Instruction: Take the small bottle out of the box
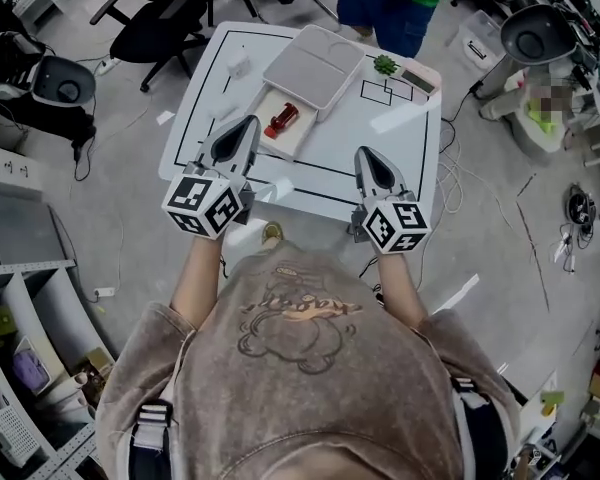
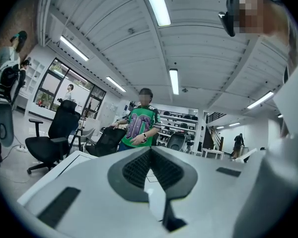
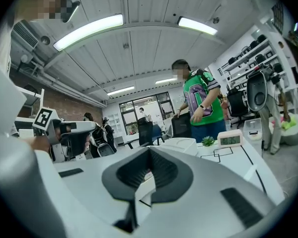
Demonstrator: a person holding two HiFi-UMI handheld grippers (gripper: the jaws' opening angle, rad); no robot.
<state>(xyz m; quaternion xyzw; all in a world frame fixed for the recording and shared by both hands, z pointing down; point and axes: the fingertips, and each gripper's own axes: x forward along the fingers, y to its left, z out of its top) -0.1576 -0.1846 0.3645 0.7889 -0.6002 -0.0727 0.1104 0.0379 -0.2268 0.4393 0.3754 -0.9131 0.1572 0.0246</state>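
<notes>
1. The small bottle (image 1: 281,120) (red, on its side) lies in the open box (image 1: 296,140). The lid (image 1: 315,68) sits askew over the far end, leaving the bottle exposed.
2. Left gripper (image 1: 247,125): jaws together and empty, beside the box's left edge, probably approaching.
3. Right gripper (image 1: 367,154): jaws together and empty, well right of the box, likely kept clear.

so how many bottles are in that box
1: a small red bottle lying in the open box on the table. The lid sits against the box's far end and may hide part of it.
</notes>
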